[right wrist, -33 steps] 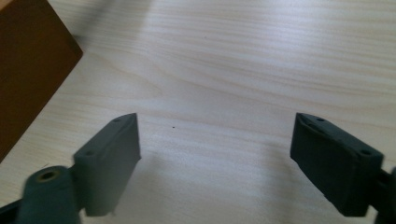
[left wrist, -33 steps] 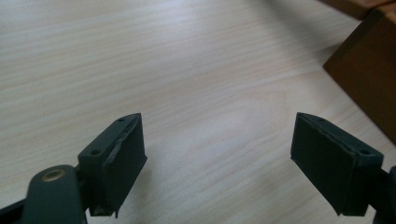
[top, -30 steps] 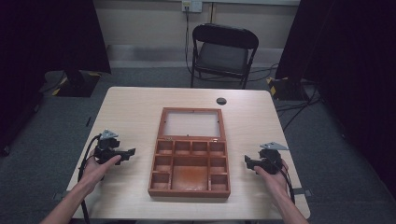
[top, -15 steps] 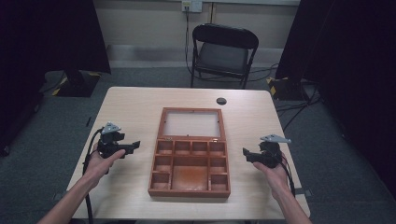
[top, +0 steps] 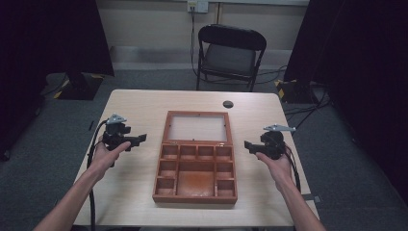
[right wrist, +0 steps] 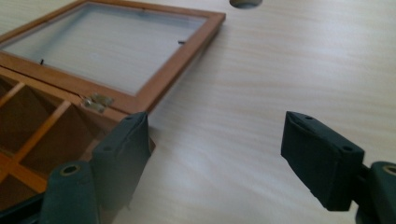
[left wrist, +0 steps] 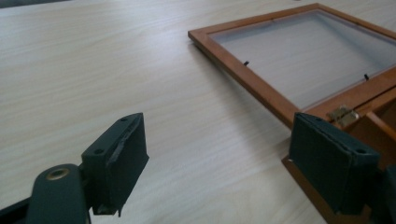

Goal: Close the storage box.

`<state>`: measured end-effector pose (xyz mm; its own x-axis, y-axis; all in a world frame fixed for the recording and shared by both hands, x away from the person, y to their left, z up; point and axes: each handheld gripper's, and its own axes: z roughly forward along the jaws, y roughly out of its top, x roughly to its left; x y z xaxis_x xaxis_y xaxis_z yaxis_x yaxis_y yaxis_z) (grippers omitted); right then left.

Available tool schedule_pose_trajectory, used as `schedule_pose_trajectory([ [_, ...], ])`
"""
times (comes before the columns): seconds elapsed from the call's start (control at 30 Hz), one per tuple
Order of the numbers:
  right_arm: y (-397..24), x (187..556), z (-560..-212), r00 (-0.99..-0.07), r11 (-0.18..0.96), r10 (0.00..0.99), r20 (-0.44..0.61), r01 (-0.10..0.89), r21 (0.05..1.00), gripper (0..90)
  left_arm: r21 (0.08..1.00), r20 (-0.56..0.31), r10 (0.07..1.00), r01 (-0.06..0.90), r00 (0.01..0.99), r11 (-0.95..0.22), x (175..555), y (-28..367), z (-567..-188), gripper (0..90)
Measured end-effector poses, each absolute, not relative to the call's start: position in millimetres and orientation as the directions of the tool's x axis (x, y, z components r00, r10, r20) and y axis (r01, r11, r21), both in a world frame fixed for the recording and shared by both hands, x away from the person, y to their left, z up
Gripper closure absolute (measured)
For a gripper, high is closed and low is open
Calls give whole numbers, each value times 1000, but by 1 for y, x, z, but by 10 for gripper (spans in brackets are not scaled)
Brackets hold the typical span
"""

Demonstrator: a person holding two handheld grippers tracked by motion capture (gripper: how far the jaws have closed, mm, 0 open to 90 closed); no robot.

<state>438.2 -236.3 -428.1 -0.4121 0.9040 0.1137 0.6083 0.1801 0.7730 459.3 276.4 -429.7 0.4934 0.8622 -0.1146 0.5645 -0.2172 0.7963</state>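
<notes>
An open wooden box (top: 194, 197) with several empty compartments lies mid-table, its glass-paned lid (top: 197, 114) folded flat behind it. My left gripper (top: 139, 140) hovers left of the box, pointing at it, open and empty. In the left gripper view the left gripper (left wrist: 217, 126) looks over bare table toward the lid frame (left wrist: 243, 74) and a brass hinge (left wrist: 343, 114). My right gripper (top: 248, 144) hovers right of the box and is open. Its jaws have just been closing a little, with nothing between them. The right gripper (right wrist: 215, 120) faces the lid (right wrist: 177, 51) and hinge (right wrist: 95, 102).
A small black round thing (top: 228, 104) sits on the table (top: 134, 106) behind the lid, also at the top of the right gripper view as the dark round spot (right wrist: 245, 2). A black folding chair (top: 231, 53) stands beyond the far edge.
Both hands have lifted their grippers off the table and carried them a little forward, still pointing inward at the box. The box has not moved.
</notes>
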Motion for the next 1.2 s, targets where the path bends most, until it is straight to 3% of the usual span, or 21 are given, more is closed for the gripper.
schedule_pose_trajectory([
  [0.37, -208, 481, -402, -477, 203, 869, 130, 585, 785, 184, 807, -157, 843, 559, 514, -190, 490, 243, -419, 188],
  [0.77, -174, 510, -451, -496, 237, 848, 187, 671, 702, 185, 757, -231, 820, 626, 524, -187, 502, 216, -450, 188],
  [1.2, -168, 518, -466, -457, 207, 859, 231, 722, 661, 126, 691, -266, 813, 690, 518, -214, 512, 200, -466, 185],
])
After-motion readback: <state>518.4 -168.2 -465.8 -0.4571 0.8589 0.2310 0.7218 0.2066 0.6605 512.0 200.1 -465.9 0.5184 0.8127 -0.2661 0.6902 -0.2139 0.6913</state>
